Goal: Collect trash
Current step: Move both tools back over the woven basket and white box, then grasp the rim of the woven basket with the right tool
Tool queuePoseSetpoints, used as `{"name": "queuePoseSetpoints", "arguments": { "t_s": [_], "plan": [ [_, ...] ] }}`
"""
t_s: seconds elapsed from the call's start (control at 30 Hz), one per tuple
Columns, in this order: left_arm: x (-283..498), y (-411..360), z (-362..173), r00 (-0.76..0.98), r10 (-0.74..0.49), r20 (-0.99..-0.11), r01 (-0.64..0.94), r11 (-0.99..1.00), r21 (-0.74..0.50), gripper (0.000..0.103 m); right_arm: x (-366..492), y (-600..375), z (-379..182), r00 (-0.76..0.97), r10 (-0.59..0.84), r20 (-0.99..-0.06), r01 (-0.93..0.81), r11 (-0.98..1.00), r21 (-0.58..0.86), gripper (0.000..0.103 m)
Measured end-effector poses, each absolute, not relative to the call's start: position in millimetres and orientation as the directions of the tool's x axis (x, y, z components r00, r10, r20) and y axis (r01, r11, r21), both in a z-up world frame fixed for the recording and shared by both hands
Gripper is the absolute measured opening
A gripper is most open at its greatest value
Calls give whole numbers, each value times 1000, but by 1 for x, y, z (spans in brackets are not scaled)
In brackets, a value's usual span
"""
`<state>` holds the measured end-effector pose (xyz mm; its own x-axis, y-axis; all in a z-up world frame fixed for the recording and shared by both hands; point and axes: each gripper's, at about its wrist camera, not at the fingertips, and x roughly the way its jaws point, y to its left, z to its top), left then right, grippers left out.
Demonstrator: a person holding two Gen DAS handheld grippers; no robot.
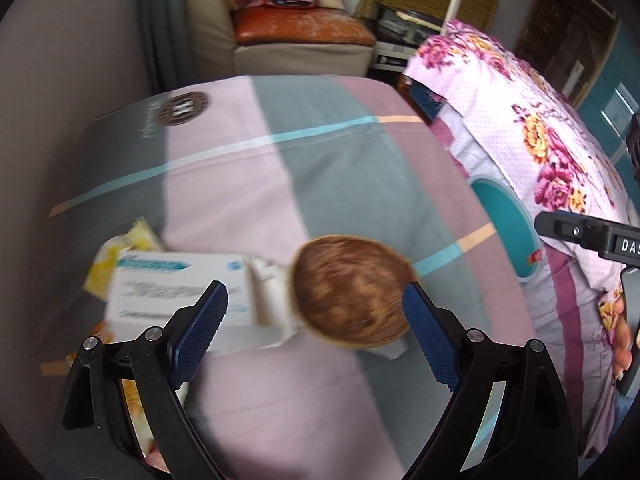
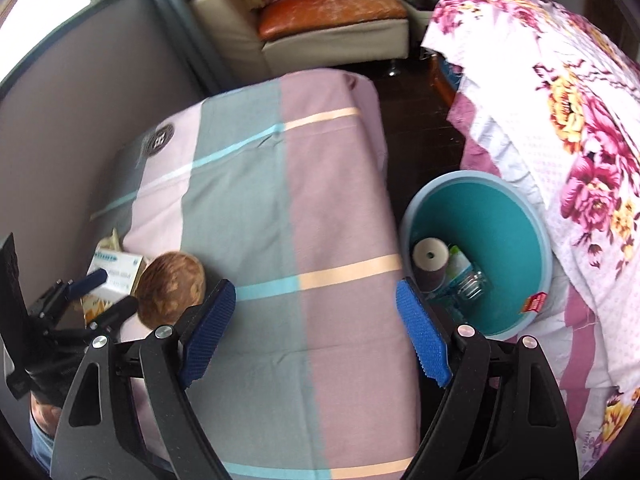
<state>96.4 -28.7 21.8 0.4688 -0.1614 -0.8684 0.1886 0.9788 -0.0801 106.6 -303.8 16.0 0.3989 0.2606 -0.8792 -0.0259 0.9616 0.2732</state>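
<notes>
Striped pink-and-grey cloth [image 2: 280, 208] covers the table, with a floral blanket [image 2: 580, 152] heaped at 3 o'clock. Left gripper [image 1: 316, 320] has its fingers spread wide, nothing pinched, hovering right by a brown round bowl-looking thing [image 1: 352, 292], a white box [image 1: 180, 292] at 9 o'clock and a yellow wrapper [image 1: 132, 244] behind it. Right gripper [image 2: 316, 320] is spread too, empty. Teal trash bin [image 2: 480, 224] sits at 3 o'clock off the table edge, holding a roll [image 2: 430, 260] and a bottle [image 2: 464, 272].

A big gray wall [image 2: 60, 120] stands on the left. A cream sofa [image 2: 320, 36] with an orange cushion [image 2: 332, 14] sits far back on the dark floor [image 2: 416, 120].
</notes>
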Motion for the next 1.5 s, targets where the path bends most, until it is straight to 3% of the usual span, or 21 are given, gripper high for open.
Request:
{"name": "queuePoseSetpoints", "arguments": {
  "t_s": [0.2, 0.53, 0.6, 0.77, 0.9, 0.93, 1.03, 1.5],
  "plan": [
    [92, 38, 20, 480, -103, -871, 71, 994, -79, 89, 114, -256, -3, 309, 312, -899, -87, 950, 300, 79],
    [102, 113, 2, 445, -122, -887, -99, 978, -184, 89, 120, -196, -37, 199, 360, -912, -143, 931, 336, 77],
    [105, 116, -1, 440, -127, -889, -103, 976, -190, 89, 122, -191, -42, 183, 373, -910, -142, 926, 351, 64],
    [114, 114, -7, 432, -153, -889, -84, 975, -208, 89, 125, -179, -54, 155, 396, -905, -144, 915, 376, 53],
    [114, 101, -8, 433, -170, -885, -23, 980, -199, 86, 126, -177, -59, 155, 402, -902, -154, 912, 380, 15],
    [113, 98, -7, 437, -166, -884, -13, 982, -190, 77, 125, -178, -58, 165, 403, -900, -158, 912, 379, 10],
    [109, 85, -7, 421, -177, -890, 33, 983, -180, 54, 123, -182, -51, 205, 396, -895, -177, 915, 364, 6],
    [59, 1, -20, 285, -242, -927, 245, 954, -174, 53, 104, -251, -19, 347, 340, -874, -107, 940, 323, 5]
  ]
}}
